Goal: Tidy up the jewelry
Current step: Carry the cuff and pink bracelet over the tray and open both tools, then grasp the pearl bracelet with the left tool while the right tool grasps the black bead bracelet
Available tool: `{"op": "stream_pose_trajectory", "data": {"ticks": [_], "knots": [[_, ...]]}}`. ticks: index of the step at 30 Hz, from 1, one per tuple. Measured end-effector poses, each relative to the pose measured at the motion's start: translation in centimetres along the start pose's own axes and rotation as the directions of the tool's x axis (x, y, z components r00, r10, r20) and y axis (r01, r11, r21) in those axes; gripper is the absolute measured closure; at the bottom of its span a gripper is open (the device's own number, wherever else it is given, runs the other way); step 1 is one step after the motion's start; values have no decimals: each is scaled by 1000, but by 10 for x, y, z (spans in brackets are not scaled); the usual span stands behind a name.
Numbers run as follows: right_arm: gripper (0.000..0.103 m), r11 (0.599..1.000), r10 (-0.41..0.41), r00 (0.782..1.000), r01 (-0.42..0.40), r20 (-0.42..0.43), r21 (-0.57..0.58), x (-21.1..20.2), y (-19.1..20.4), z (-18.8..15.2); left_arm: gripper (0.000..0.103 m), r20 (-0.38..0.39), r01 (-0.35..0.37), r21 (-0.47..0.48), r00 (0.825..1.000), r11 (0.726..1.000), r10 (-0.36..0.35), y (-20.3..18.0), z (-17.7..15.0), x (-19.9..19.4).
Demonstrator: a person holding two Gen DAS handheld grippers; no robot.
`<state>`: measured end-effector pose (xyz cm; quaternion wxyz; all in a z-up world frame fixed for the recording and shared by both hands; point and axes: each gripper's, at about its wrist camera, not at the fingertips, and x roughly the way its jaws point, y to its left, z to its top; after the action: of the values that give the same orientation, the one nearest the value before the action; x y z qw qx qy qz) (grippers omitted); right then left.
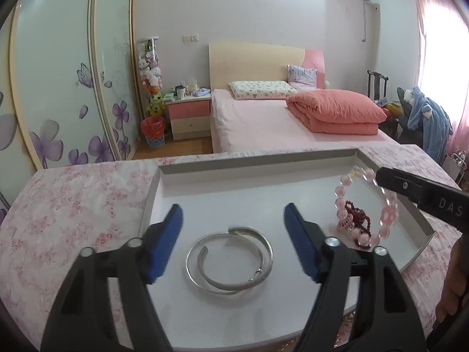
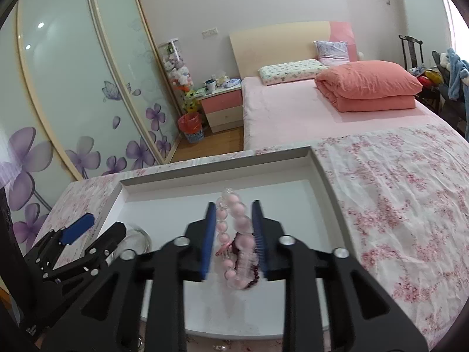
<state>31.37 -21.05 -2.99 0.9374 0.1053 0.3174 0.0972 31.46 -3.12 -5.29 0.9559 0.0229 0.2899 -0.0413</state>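
Observation:
A white tray [image 1: 234, 182] lies on the floral-covered table. Two silver bangles [image 1: 230, 259] lie in it, between the blue pads of my open left gripper [image 1: 233, 220], which hovers just above them. My right gripper [image 2: 233, 214] is shut on a pink bead bracelet [image 2: 234, 220] and holds it upright over the tray's right part; the bracelet also shows in the left wrist view [image 1: 369, 205]. A dark red bead strand [image 1: 359, 220] and a pink clip [image 1: 346, 224] lie under the bracelet. My left gripper shows at the left of the right wrist view [image 2: 96, 226].
The table carries a pink floral cloth [image 2: 395, 205]. Beyond its far edge stand a bed [image 1: 263, 123] with a folded orange quilt, a nightstand [image 1: 189, 114], a red bin and sliding wardrobe doors [image 1: 58, 88].

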Motion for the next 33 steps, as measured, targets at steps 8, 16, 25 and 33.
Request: {"op": "stream_pose_trajectory", "data": {"ticks": [8,16,25,33], "knots": [[72,1000,-27,999,27,33,3,-20,-5,1,30,32,-36,-4,999,999,36,12,3,-22],[72,1000,-20,998,21,53,-20,-52,-6,-6,29,52,-68,-14,996,998,69,28,-9,-64],[72,998,-6,1000,7,15,-55,-89,-9,-37,29,34,-37,-28,999,999,38,37,-43,-110],[72,995,-2,991,-11,-137,-97,-79,-5,-82,29,9,-5,-54,1000,999,6,40,-70,-135]]}}
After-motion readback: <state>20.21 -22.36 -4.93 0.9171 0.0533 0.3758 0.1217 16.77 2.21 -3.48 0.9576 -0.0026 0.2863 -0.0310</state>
